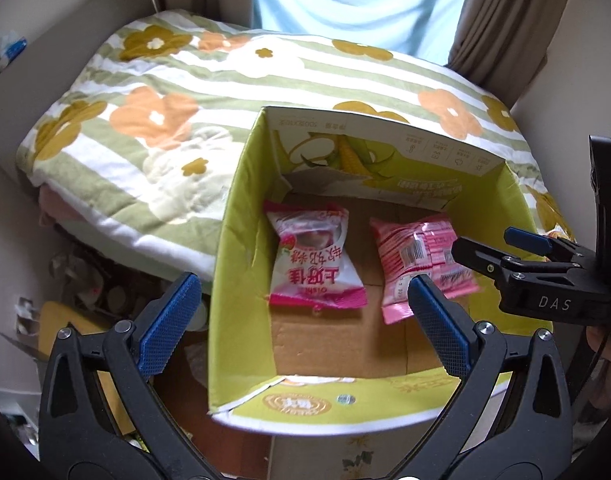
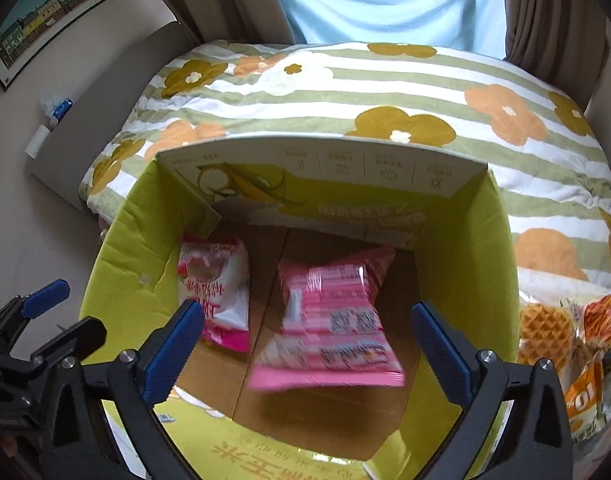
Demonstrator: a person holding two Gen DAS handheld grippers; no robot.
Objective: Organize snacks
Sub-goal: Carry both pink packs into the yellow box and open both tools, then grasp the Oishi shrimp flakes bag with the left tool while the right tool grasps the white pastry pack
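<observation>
A yellow-green cardboard box stands open on a flowered blanket. On its brown floor lie two snacks: a white and pink packet at the left and a pink striped packet at the right. My left gripper hangs open over the box's near left part, nothing between its fingers. My right gripper reaches in from the right, above the striped packet's end. In the right wrist view the right gripper is open above the blurred striped packet, pads clear of it. The white packet and left gripper show at left.
The striped flowered blanket covers the surface behind the box. Waffle packets and orange-labelled packets lie right of the box. Clutter and paper fill the floor at lower left. Brown curtains hang behind.
</observation>
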